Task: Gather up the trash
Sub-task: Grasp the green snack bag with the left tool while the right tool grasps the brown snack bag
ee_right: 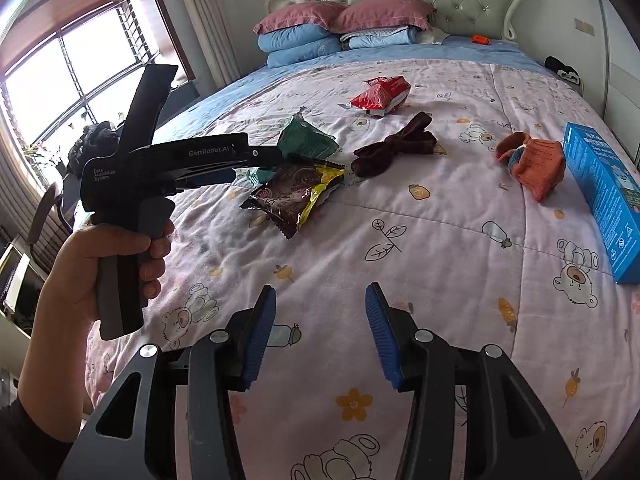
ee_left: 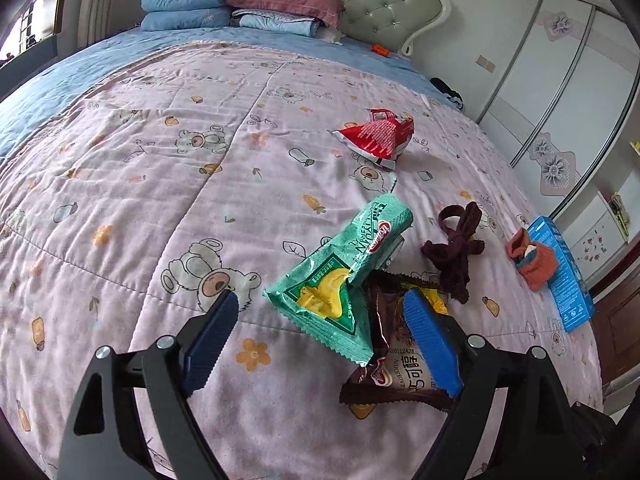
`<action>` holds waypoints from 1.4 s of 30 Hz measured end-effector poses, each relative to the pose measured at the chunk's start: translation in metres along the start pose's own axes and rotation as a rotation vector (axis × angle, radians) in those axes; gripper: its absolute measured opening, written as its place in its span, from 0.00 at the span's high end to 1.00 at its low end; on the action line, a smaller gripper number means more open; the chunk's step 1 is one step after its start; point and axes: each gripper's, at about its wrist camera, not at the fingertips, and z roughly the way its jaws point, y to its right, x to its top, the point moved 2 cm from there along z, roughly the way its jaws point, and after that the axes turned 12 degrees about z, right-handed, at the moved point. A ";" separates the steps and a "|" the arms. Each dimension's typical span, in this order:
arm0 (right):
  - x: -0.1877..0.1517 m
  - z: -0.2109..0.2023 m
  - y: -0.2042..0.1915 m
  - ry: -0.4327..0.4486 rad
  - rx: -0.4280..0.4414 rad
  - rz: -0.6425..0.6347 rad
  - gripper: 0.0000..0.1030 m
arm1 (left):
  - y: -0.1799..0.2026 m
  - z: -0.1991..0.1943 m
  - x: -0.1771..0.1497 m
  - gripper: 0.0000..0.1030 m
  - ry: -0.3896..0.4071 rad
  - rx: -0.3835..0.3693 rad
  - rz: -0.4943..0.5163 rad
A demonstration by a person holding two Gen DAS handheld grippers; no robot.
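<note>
Left wrist view, my left gripper (ee_left: 324, 340) spread around the green wrapper (ee_left: 340, 276), brown wrapper (ee_left: 400, 364) beneath, my right gripper (ee_right: 320, 336) parted, empty.

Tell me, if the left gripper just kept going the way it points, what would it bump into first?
Most likely the green wrapper, which lies between the open left gripper's fingers, overlapping the brown wrapper by the right finger. Depth is hard to judge, so the brown one could touch first.

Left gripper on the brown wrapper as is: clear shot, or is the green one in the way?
Probably not clean. The left gripper stands open over both, but the green wrapper lies across the brown wrapper and sits between the fingers, so closing now would likely catch green first or both.
</note>
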 end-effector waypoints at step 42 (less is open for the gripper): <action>0.077 0.067 0.032 -0.109 0.406 0.511 0.43 | 0.005 0.004 -0.016 0.65 0.052 -0.116 0.064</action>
